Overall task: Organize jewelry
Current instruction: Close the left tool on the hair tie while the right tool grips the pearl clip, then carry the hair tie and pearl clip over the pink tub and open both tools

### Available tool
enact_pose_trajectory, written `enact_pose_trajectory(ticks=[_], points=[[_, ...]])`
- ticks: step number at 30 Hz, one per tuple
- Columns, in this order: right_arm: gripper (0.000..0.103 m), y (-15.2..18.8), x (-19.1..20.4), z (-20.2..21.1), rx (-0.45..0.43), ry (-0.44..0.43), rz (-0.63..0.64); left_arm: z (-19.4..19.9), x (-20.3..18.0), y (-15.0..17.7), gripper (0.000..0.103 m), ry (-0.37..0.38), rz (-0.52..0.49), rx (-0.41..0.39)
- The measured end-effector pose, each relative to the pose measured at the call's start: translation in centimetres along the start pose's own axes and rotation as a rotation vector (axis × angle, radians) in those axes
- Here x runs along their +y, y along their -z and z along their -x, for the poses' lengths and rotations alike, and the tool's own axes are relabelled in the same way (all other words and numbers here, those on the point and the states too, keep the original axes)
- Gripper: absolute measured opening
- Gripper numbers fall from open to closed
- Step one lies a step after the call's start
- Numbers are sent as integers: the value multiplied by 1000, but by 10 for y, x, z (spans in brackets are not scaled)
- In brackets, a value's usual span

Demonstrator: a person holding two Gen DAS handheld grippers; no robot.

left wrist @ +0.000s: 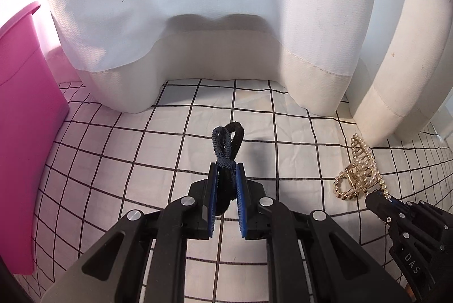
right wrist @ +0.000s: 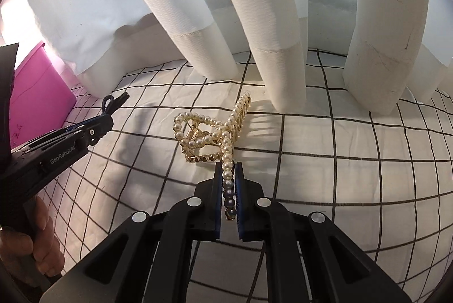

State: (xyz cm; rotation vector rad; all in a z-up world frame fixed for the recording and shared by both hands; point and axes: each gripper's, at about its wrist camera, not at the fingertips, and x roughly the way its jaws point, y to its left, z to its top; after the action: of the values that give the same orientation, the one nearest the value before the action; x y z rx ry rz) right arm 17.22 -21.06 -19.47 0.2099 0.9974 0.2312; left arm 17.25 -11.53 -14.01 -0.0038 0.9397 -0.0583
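Left wrist view: left gripper [left wrist: 227, 170] pinching hair ties [left wrist: 226, 144] mid-frame, lifted over the grid cloth [left wrist: 141, 161]. Carry step in hand; next, probably over to the pink bin [left wrist: 25, 119] at left edge, clear room between.

Right wrist view: right gripper [right wrist: 228, 170] clamped on pearl clip [right wrist: 209, 133], centre; curtain [right wrist: 283, 48] close behind.

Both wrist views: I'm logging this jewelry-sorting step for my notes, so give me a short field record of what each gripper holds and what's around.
left gripper: shut on hair ties
hair ties: one dark blue and one black, looped, sticking out past the fingertips
right gripper: shut on pearl hair claw clip
pearl hair claw clip: gold with pearl beads; one beaded edge pinched between the pads
surface: white cloth with black grid
container: pink bin, at the left edge
backdrop: white curtain, hem reaching the cloth
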Motion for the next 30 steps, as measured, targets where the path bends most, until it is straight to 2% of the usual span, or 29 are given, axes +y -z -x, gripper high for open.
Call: enact_pose_trajectory(ticks=[2, 9, 14, 20, 30], points=[[8, 2, 7, 9, 1, -9, 16, 9, 17, -1, 13, 7, 2, 5], [8, -8, 20, 39, -12, -66, 53, 41, 37, 8, 13, -10, 42, 11], [8, -15, 30, 72, -23, -111, 116, 70, 47, 9, 13, -37, 81, -23], [8, -23, 45, 86, -26, -170, 166, 100, 60, 14, 13, -75, 143, -57], [8, -42, 82, 126, -85, -266, 276, 153, 84, 15, 13, -145, 232, -133]])
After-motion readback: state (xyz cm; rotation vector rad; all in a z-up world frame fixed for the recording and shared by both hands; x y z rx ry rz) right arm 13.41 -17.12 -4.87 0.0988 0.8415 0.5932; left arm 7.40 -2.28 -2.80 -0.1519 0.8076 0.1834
